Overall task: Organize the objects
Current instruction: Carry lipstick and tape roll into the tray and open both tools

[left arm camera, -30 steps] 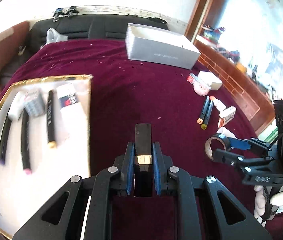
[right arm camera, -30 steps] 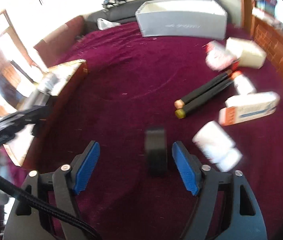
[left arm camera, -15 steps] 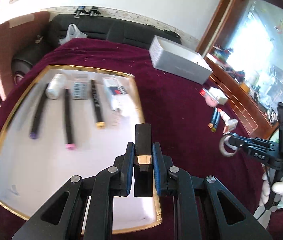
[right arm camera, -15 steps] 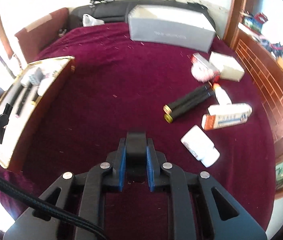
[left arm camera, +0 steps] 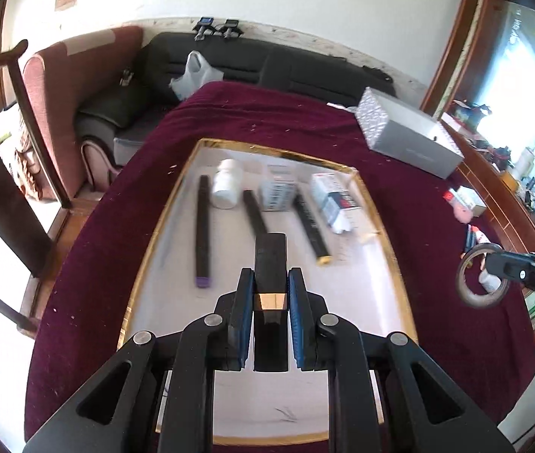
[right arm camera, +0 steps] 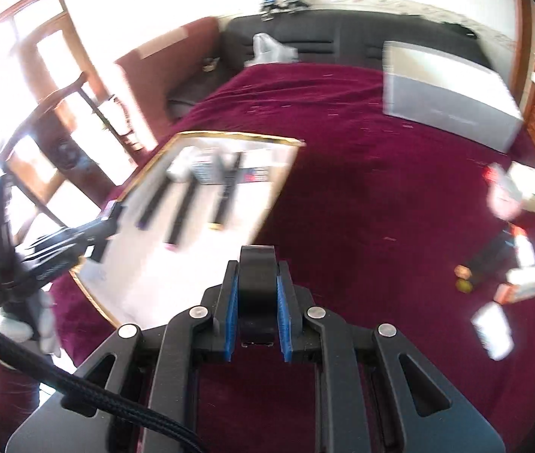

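Your left gripper (left arm camera: 270,294) is clamped on a black rectangular case with a gold band (left arm camera: 270,264), held over the near half of the gold-rimmed white tray (left arm camera: 142,264). Your right gripper (right arm camera: 256,298) is clenched on a roll of tape (left arm camera: 480,277), raised above the maroon tablecloth (right arm camera: 361,196) right of the tray. On the tray's far half lie three black markers (left arm camera: 203,226), two small boxes (left arm camera: 333,202) and a white pill bottle (left arm camera: 226,185).

left gripper (left arm camera: 270,294): jaws closed on black block (left arm camera: 270,260)
right gripper (right arm camera: 256,294): jaws closed on tape roll (right arm camera: 256,283)
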